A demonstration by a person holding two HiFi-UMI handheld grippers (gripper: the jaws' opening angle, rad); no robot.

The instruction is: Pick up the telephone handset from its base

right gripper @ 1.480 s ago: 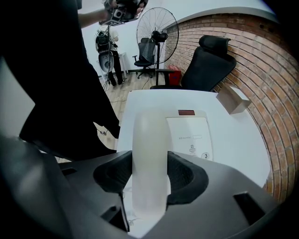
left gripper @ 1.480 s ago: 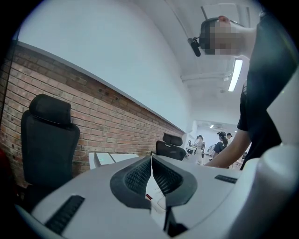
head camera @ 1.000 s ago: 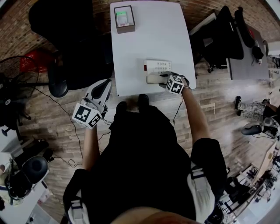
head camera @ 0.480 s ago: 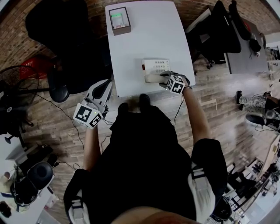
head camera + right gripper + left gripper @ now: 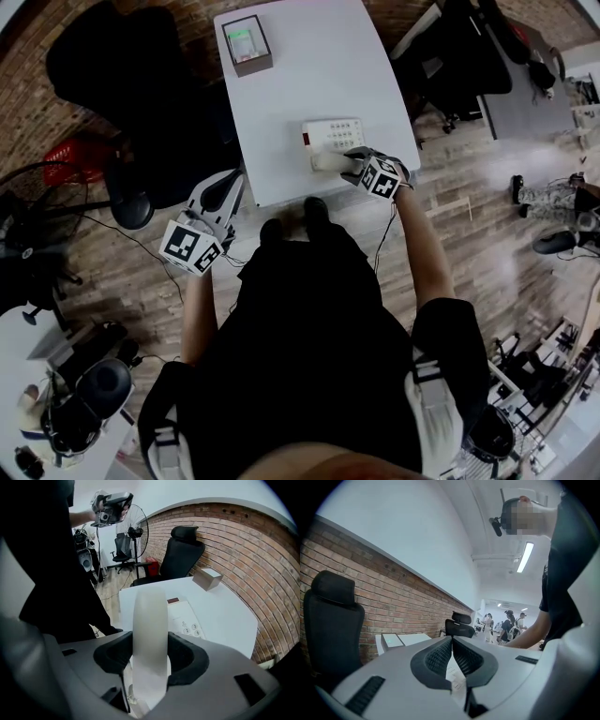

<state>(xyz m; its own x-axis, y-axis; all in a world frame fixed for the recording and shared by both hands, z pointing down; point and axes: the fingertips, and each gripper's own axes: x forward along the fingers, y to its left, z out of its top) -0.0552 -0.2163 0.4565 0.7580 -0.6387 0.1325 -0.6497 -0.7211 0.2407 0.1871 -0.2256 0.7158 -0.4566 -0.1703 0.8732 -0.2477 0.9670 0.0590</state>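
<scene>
**A:** Two tools, only one busy. In the right gripper view the right tool (image 5: 150,654) is clamped on the pale telephone handset (image 5: 150,620). Its pads press both sides, and the handset runs straight away from the camera.

**B:** The head view cannot show that grip, because the marker cube (image 5: 380,178) covers it. It does place the handset along the near side of the base (image 5: 335,136), close to the near edge of the white table (image 5: 309,84).

**A:** And the left tool (image 5: 452,641)?

**B:** Its own view shows the jaws together with nothing held. From above it hangs off the table's left side, over the wood floor (image 5: 112,281).

**A:** Farther off, the right gripper view catches keypad (image 5: 192,629) digits on the base. Beyond that are a small box (image 5: 207,579) at the far corner, a black chair (image 5: 180,552) and a brick wall (image 5: 243,541).

**B:** Only the head view shows the green on the box's top.
</scene>
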